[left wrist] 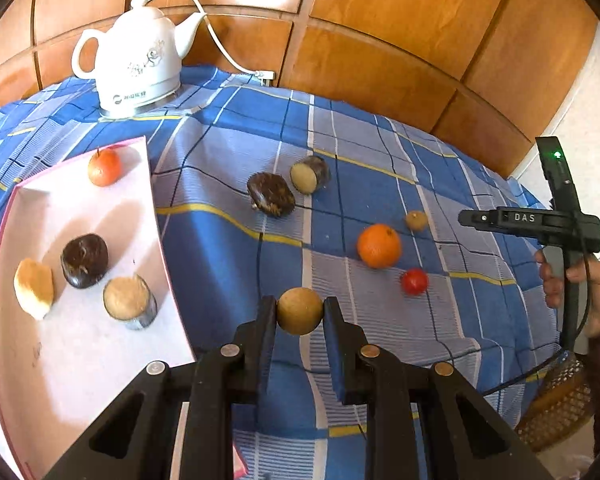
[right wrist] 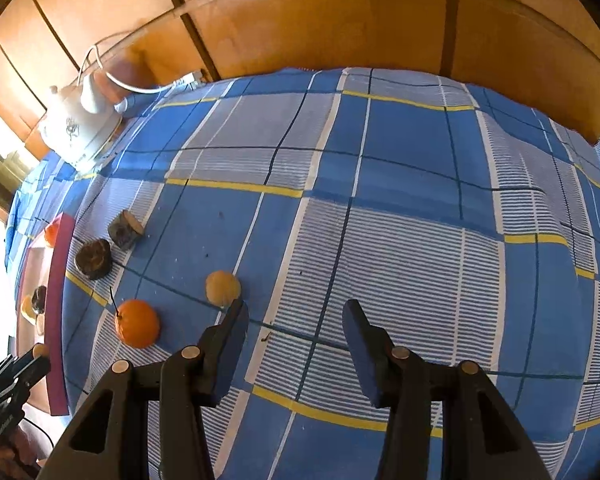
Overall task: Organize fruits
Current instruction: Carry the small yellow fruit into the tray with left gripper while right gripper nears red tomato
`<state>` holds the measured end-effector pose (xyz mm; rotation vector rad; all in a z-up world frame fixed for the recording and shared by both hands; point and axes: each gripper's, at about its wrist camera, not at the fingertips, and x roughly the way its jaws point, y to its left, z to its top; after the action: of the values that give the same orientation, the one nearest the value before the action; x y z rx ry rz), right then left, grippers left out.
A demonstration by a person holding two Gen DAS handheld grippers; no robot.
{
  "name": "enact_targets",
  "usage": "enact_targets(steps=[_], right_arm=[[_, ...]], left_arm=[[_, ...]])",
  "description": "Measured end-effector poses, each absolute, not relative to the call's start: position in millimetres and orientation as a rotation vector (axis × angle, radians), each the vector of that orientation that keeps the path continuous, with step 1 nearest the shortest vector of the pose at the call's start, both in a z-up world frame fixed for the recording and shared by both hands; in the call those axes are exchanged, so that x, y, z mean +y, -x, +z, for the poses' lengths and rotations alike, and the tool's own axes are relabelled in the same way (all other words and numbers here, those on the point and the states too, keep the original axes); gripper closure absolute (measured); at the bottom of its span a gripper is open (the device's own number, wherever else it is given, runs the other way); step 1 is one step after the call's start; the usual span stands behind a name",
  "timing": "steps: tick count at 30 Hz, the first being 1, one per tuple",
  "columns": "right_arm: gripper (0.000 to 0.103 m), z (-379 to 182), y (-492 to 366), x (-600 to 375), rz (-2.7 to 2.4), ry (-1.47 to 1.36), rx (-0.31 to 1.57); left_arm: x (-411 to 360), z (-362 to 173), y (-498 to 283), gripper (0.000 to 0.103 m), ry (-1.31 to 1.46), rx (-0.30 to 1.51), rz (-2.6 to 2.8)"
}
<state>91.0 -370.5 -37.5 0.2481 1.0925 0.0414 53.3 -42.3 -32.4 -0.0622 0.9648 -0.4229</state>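
Jaws of your left gripper (left wrist: 300, 312) clamp a small tan fruit (left wrist: 300, 311) just above the checked cloth (left wrist: 228, 256); carry it level to a bare spot on the pink tray (left wrist: 100, 344). Your right gripper (right wrist: 296, 320) hangs wide and empty.

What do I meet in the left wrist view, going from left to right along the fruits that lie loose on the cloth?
dark brown fruit → cut fruit piece → orange → red fruit and small tan fruit, level with each other.
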Motion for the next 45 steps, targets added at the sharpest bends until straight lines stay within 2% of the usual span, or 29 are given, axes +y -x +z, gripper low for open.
enact_targets(steps=[5,13,24,26,27,36,45], right_arm=[[0.053,-38,-89,-352,0.194,-0.259,1.101],[0.053,-36,-75,-287,0.458,-0.120,1.096],[0.053,-56,-68,-257,0.477,0.042,1.142],[0.063,-60,-69,-254,0.467,0.071,1.147],[0.076,-63,-68,-252,0.453,0.097,1.147],[0.077,-70,-71,-258,0.432,0.057,1.164],[0.077,-69,-73,-264,0.435,0.037,1.171]], left_arm=[[-41,-31,-47,0.079,0.058,0.953,-0.430],[-37,-28,-43,0.079,0.058,0.937,-0.424],[-38,-31,-45,0.079,0.057,0.948,-0.427],[-38,-32,-45,0.079,0.061,0.953,-0.429],[-38,-32,-45,0.079,0.062,0.953,-0.429],[-25,-24,-47,0.079,0.088,0.927,-0.404],[45,-2,-69,0.079,0.183,0.853,-0.236]])
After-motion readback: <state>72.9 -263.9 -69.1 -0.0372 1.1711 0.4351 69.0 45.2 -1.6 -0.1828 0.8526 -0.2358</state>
